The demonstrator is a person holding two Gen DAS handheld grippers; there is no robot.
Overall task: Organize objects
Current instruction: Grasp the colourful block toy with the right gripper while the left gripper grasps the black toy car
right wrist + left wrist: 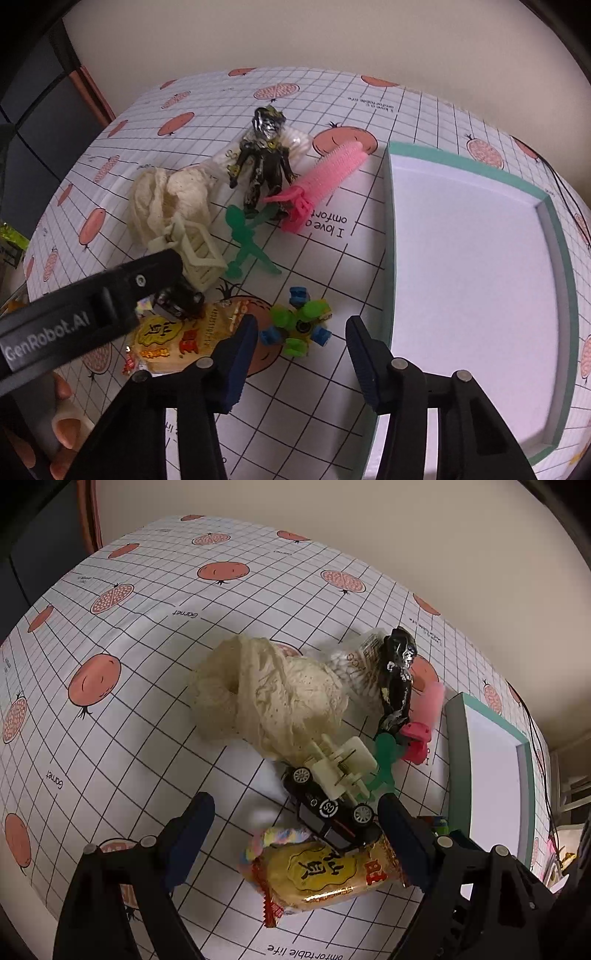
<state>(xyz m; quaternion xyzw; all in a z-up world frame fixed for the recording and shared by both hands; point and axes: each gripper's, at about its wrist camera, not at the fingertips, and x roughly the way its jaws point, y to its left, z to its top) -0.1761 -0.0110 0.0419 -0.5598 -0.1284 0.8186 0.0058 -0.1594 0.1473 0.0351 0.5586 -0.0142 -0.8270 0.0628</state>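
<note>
We hold the left gripper (295, 823) with jaws spread wide, framing the yellow snack packet (325, 878) and black toy car (332, 812) at lower centre. Our right gripper (301, 345) is likewise spread, around the green-and-blue spinner toy (299, 325). At right sits the teal-rimmed box (561, 258); the cream cloth (266, 694) lies mid-frame.

Home setting: fruit-print tablecloth (147, 635), scattered toys, snack packet (325, 875), plain wall.

Toys, snack packet (325, 875) heaped beside empty teal-rimmed box (399, 236).
</note>
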